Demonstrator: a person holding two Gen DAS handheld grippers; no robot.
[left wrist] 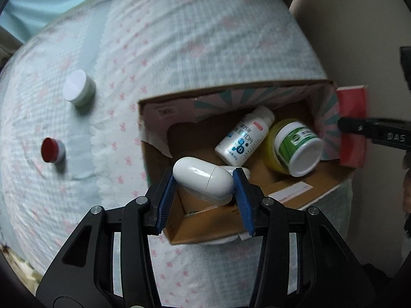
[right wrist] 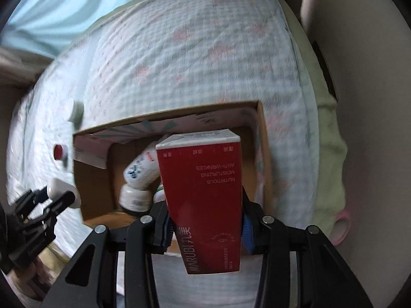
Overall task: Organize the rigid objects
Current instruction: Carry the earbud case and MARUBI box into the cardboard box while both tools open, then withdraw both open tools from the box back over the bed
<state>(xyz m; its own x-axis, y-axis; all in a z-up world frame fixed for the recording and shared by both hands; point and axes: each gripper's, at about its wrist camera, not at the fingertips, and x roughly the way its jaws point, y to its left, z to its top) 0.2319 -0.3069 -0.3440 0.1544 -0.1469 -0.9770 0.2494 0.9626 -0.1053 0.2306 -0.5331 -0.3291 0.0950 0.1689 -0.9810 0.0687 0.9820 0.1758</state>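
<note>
My left gripper (left wrist: 205, 179) is shut on a white capsule-shaped case (left wrist: 203, 179), held over the near left corner of an open cardboard box (left wrist: 231, 220). In the box lie a white bottle (left wrist: 244, 138) and a green-labelled jar (left wrist: 298, 148). My right gripper (right wrist: 205, 220) is shut on a red carton (right wrist: 203, 200), held over the box (right wrist: 262, 154); the carton also shows at the box's right side in the left wrist view (left wrist: 353, 128). A white-capped jar (left wrist: 78, 91) and a small red-capped jar (left wrist: 52, 150) stand on the bed at the left.
The box sits on a bed with a pale checked quilt (left wrist: 192, 38). A beige wall (left wrist: 359, 38) is at the right. A light green cloth (right wrist: 328, 154) and a pink ring (right wrist: 343, 227) lie at the bed's right edge.
</note>
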